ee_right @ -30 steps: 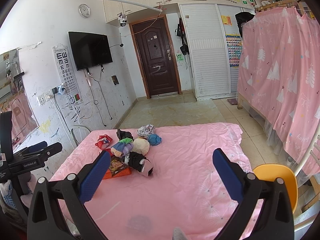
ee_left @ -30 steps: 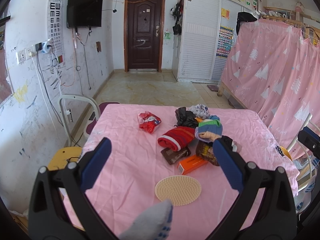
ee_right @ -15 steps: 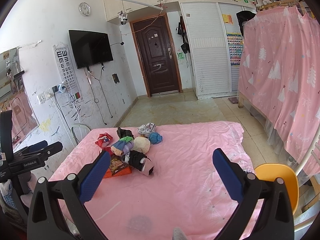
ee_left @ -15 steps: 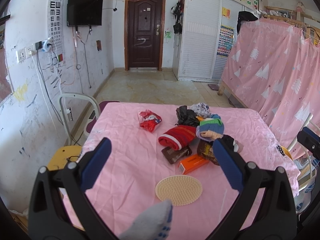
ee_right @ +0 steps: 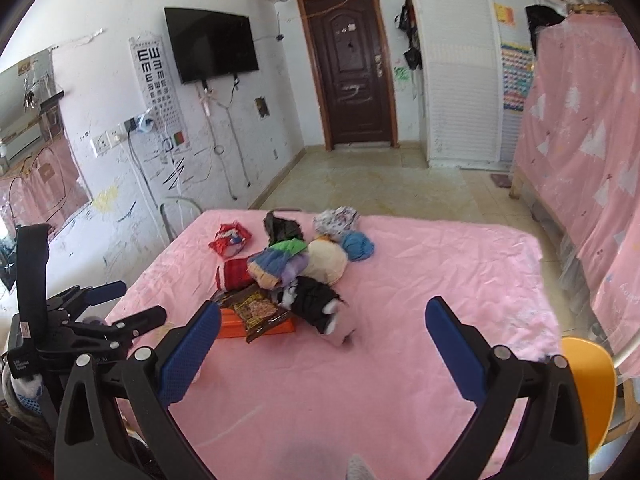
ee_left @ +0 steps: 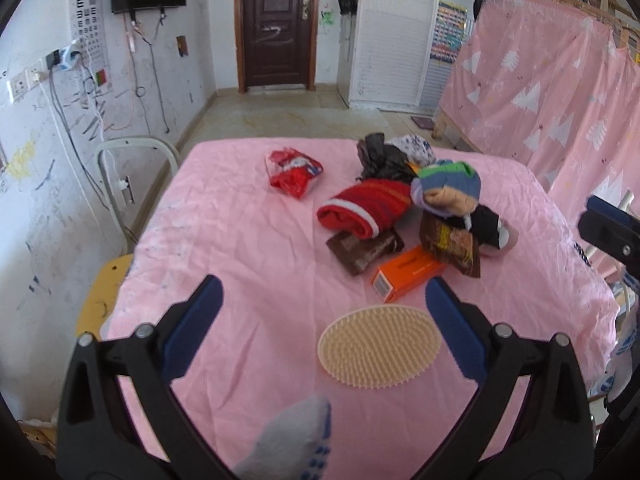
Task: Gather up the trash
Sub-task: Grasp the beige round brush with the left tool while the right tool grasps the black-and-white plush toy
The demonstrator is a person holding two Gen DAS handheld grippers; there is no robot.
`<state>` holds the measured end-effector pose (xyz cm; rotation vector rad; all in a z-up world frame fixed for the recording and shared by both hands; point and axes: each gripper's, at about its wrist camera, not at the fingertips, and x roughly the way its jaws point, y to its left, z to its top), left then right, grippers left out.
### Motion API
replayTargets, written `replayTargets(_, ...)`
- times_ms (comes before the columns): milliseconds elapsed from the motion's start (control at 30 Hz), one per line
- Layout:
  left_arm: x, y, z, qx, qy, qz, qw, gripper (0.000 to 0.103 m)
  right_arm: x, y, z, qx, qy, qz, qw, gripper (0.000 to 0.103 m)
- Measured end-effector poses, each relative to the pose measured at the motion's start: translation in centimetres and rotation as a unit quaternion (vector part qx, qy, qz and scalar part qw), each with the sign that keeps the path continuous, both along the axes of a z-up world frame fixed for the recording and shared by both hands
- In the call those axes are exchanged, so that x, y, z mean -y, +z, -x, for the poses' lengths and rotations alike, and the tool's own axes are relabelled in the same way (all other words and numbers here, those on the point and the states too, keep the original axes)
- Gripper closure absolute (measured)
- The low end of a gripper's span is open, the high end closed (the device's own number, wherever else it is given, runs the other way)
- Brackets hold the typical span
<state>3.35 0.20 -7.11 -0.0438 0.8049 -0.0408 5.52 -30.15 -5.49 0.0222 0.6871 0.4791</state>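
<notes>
Toward the far half of the pink-clothed table, trash is seen mixed into a heap of socks: a crumpled red snack wrapper apart near the far left edge, a brown foil wrapper, a dark printed snack bag and an orange cardboard box. Both tongs are held released and empty; the left gripper is poised just short of the box, above a round beige bristled mat, while the right gripper is held near the heap's right side.
</notes>
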Motion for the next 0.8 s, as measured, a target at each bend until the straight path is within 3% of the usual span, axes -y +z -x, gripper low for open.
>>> replayTargets(500, 2.2, -3.7, -2.0, -0.04, -0.086, -0.006, 0.9955, 0.007, -2.1, -4.1, -6.4, -0.074, 0.0, 0.018, 0.997, 0.011)
replayTargets(667, 2.1, -4.4, -2.3, -0.053, -0.098, 0.012, 0.9937, 0.045, -2.5, -5.3, -7.6, -0.104, 0.013, 0.012, 0.994, 0.016)
replayTargets(800, 1.7, -4.7, -2.4, -0.052, -0.099, 0.025, 0.9934, 0.054, -2.0, -6.1, -8.0, -0.13, 0.029, -0.015, 0.991, 0.05)
